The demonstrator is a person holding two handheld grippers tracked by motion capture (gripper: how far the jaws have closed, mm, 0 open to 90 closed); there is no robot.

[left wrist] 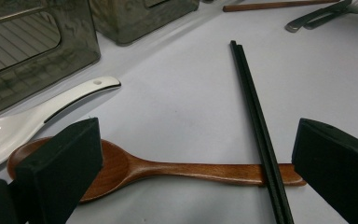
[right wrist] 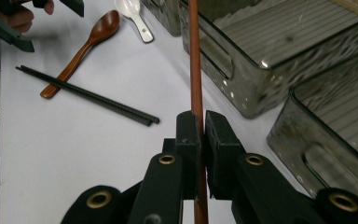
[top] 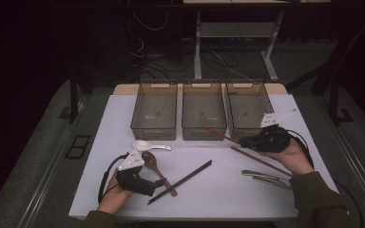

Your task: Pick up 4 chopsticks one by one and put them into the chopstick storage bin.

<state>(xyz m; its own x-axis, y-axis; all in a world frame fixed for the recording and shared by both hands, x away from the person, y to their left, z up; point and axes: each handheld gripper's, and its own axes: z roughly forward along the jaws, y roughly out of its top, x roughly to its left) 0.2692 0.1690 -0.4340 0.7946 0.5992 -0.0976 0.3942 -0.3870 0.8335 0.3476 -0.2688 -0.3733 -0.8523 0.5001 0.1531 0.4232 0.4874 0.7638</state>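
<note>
My right gripper (top: 243, 141) (right wrist: 198, 122) is shut on a reddish-brown chopstick (top: 218, 134) (right wrist: 195, 56) and holds it above the table, just in front of the right bin (top: 241, 129). The stick's far end points left toward the middle bin (top: 203, 131). A second brown chopstick (top: 261, 161) lies on the table below that hand. My left gripper (top: 158, 184) (left wrist: 198, 144) stands open low over the table, one jaw on each side of a wooden spoon (top: 154, 164) (left wrist: 168, 170). A pair of black chopsticks (top: 180, 182) (left wrist: 256, 116) crosses the spoon's handle.
A white ceramic spoon (top: 149, 145) (left wrist: 37, 116) lies beside the wooden spoon's bowl. Metal cutlery (top: 266, 177) (left wrist: 317, 16) rests at the front right. Three empty smoky plastic bins stand in a row at the back, with the left bin (top: 154, 131) the nearest to the spoons.
</note>
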